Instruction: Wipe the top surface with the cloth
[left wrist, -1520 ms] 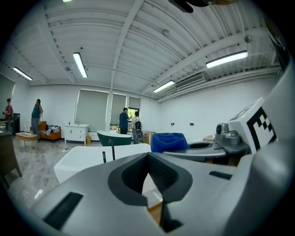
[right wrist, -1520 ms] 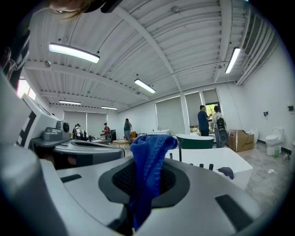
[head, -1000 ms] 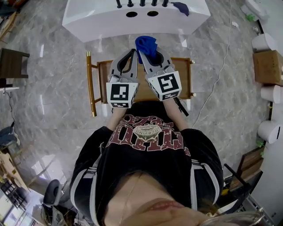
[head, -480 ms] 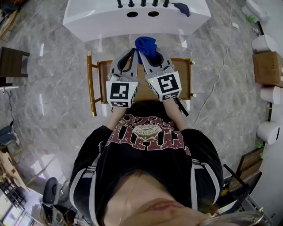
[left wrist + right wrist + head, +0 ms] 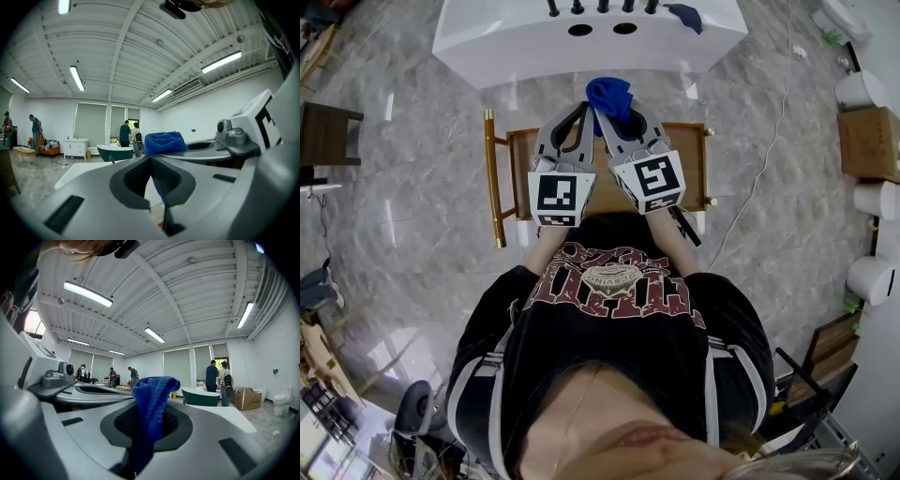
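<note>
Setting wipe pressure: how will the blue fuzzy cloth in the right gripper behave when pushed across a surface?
Likely floppy: the blue fuzzy cloth folds over itself above the right gripper's shut jaws. Probably light, as one pinch holds it up. Its nap looks grippy, so it may bunch rather than slide.

Bright ceiling tubes point(image 5: 87, 293) light evenly; fisheye edges bend, darken.

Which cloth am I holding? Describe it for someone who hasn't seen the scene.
Below the white tub, over the wooden chair, the right claw grips a bunched blue cloth. A second blue cloth lies on the tub's right rim; this one is clamped, not lying loose.
</note>
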Available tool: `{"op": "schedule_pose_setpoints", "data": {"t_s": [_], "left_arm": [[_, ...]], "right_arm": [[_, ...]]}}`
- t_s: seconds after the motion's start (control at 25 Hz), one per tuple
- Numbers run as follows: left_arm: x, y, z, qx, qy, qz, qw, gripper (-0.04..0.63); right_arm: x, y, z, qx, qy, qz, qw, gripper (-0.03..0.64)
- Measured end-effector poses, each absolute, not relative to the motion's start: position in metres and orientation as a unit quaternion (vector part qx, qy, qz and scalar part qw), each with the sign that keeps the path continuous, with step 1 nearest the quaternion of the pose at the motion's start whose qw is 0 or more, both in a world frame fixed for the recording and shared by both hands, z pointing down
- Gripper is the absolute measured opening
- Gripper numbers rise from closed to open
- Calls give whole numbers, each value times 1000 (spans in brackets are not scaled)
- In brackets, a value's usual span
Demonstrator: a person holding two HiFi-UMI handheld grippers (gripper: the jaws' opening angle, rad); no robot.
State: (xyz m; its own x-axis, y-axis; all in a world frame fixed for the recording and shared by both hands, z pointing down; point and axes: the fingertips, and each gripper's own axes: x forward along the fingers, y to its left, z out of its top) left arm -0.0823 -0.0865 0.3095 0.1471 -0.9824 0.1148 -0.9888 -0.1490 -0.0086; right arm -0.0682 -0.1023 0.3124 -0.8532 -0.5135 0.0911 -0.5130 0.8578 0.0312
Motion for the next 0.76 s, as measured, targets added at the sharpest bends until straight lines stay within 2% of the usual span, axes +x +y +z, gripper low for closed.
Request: {"op": "schedule_pose_setpoints", "data": {"t_s": [0.76], "left_arm": [[-89, -92, 313, 757, -651, 38, 47, 46]], "right_arm": [[-74, -106, 315, 263, -963, -5, 55, 57]]}}
